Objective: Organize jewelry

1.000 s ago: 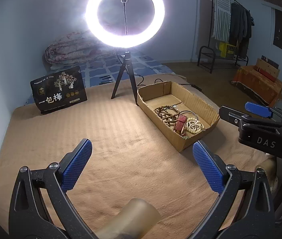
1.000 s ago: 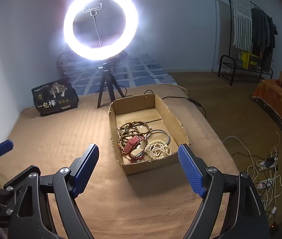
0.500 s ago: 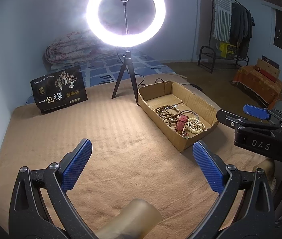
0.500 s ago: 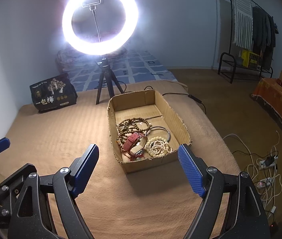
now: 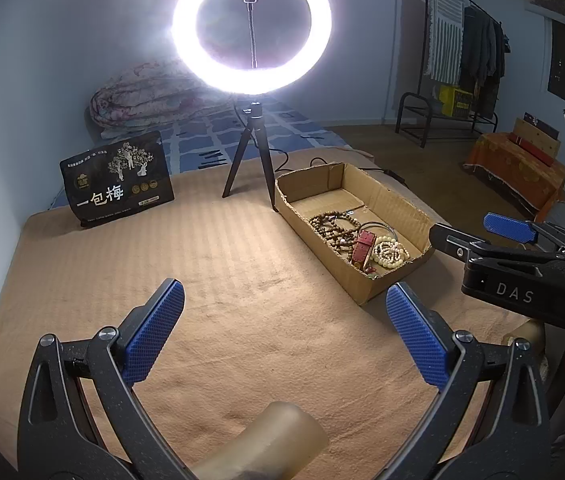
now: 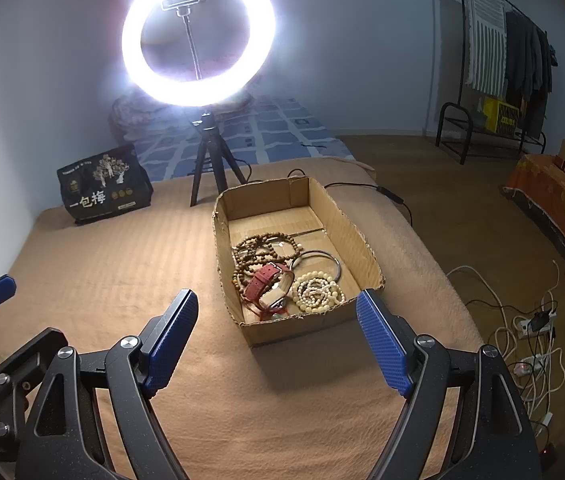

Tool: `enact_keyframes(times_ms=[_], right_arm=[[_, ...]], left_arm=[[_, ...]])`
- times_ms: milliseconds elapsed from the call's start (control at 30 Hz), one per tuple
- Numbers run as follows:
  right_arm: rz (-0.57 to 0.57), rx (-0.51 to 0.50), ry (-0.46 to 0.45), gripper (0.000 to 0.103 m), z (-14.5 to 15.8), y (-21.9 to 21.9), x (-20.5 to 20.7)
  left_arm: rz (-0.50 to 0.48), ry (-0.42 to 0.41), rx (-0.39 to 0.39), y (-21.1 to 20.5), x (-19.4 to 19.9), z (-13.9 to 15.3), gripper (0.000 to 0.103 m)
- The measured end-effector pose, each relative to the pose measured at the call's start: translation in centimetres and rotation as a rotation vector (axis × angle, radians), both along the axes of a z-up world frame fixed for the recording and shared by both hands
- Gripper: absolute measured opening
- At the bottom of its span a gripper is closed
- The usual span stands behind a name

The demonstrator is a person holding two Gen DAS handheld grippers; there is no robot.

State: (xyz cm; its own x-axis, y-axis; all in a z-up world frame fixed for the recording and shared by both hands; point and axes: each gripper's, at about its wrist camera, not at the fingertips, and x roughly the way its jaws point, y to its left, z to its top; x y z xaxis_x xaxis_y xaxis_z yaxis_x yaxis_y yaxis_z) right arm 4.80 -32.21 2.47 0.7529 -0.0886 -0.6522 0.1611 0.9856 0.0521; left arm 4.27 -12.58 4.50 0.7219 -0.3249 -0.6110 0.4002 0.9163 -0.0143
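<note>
My right gripper [image 6: 276, 340] and left gripper [image 5: 284, 332] both gape wide, holding nothing. The cardboard box [image 6: 362, 240] sits just ahead of my right jaws. The bead strings [image 6: 318, 291] look light and floppy; I'd pinch one loop.

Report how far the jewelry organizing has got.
Done: nothing visibly sorted; the brown beads, red watch, metal bangle and white beads lie heaped in the cardboard box. In hand: nothing; left gripper and right gripper open. Left: everything.
</note>
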Motion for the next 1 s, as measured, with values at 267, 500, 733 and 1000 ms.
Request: enact_keyframes(times_ms=[267,500,733,1000], right_arm=[[-0.002,0.0,0.001,0.082,-0.06,-0.04,-0.04],[-0.002,0.001,0.003,0.082,-0.08,-0.03,-0.05],[0.001,0.002,0.004,0.082,-0.21,0.07,-0.16],[-0.001,0.003,0.005,0.082,-0.22,0.11,-0.04]], left_arm=[[0.001,0.0,-0.001,-0.01,-0.03,-0.01,0.103],[0.0,0.0,-0.001,0.03,-0.06,0.05,0.103],[-0.001,-0.001,0.0,0.03,-0.06,0.06,0.103],[0.001,-0.001,-0.005,0.08,-0.15,0.02,0.103]])
